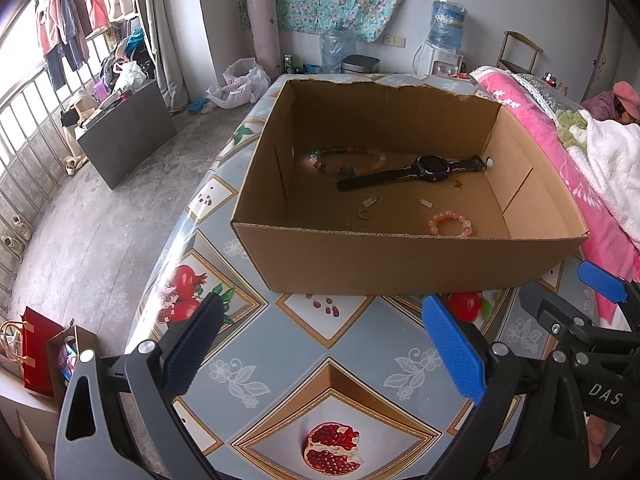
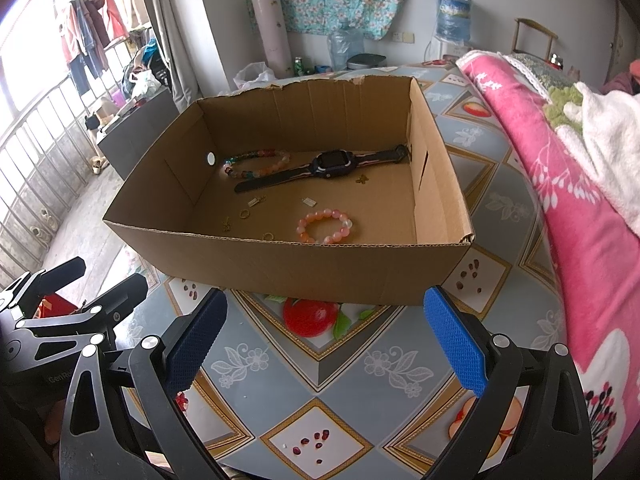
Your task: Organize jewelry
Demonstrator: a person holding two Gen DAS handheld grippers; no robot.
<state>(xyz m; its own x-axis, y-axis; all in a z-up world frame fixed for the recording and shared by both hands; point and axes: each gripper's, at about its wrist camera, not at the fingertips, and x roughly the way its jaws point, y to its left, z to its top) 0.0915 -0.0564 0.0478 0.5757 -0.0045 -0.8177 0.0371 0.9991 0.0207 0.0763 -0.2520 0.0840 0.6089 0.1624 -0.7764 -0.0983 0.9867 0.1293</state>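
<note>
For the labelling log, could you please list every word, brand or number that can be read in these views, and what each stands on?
"DAS" in white letters: on the black body of the right gripper, seen in the left wrist view.
"GenRo", cut off and faint: on the black body of the left gripper, seen in the right wrist view.
Blue water-jug label: too blurred to read.
Black wristwatch in the brown cardboard box: no readable text.

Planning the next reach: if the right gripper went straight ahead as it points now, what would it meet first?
Probably the near wall of the cardboard box; the right gripper is open and below its rim.
</note>
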